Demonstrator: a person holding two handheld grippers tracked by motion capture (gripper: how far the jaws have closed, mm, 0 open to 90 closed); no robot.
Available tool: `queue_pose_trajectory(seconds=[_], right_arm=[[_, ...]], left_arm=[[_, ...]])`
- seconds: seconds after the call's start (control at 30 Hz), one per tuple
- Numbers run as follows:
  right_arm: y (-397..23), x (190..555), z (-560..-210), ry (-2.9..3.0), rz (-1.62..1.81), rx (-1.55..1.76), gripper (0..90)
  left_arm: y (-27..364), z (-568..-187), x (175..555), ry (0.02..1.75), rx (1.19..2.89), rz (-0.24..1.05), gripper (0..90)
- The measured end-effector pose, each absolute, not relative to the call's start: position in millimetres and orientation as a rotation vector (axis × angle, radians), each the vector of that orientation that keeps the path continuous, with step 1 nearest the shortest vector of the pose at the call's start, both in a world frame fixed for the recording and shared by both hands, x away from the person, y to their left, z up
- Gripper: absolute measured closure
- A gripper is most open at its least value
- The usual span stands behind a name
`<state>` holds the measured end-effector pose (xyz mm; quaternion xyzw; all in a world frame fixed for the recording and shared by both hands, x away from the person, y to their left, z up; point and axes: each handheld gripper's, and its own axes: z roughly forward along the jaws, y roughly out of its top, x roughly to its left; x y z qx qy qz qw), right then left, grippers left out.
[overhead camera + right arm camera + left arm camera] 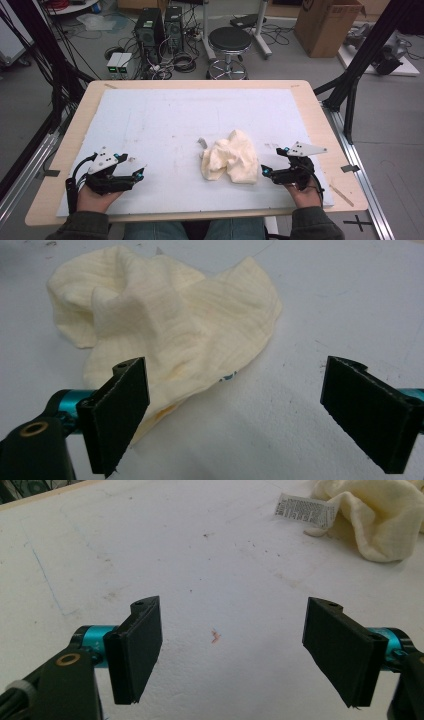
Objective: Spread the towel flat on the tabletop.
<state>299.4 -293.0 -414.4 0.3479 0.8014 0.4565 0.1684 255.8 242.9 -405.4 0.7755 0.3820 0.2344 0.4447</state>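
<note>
- Nearest the table's front edge, two sleeved forearms, each hand wrapped around a gripper resting low over the white mat [165, 115].
- Left gripper [136, 175] at the near left of the mat, jaws spread wide apart with nothing between them; bare, lightly stained mat beneath, a small orange fleck [215, 636] lying in the gap.
- Right gripper [266, 171] at the near right, jaws likewise wide apart and clamped on nothing, tips aimed leftward at the cloth.
- Just beyond and left of the right gripper, a crumpled cream cloth [231, 157] lying loose on the mat, near the front and a little right of centre; its nearest fold just beside the right gripper's jaws, one jaw overlapping the cloth's edge in the right gripper view, contact not clear.
- Well apart from the left gripper, with open mat between.
- At the cloth's far left corner, a small printed care label [306, 509] sticking out flat on the mat.
- Farther off, the wooden table [200, 84] edge framing the mat.
- Beyond the table, on the floor: a black round stool [229, 40], computer towers [159, 30] amid tangled cables, and a cardboard box [327, 25].
</note>
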Motion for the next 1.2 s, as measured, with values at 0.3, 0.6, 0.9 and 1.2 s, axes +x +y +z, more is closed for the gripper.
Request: queue_pose_trajectory(seconds=[0.3, 0.6, 0.9, 1.2], right_arm=[[-288.9, 301.4, -414.3, 2.289, 1.304, 0.968, 11.5], [-285.0, 300.9, -412.9, 2.289, 1.315, 0.955, 11.5], [-280.4, 301.8, -410.4, 2.3, 1.328, 0.941, 11.5], [-271.9, 306.8, -398.2, 2.306, 1.346, 0.903, 11.6]], left_arm=[[245.5, -405.3, 253.8, 0.961, 1.916, 0.594, 24.4], [246.6, -405.2, 253.7, 0.956, 1.92, 0.597, 24.3], [245.4, -405.8, 253.5, 0.953, 1.913, 0.596, 24.3], [245.6, -406.5, 254.0, 0.957, 1.919, 0.593, 24.3]])
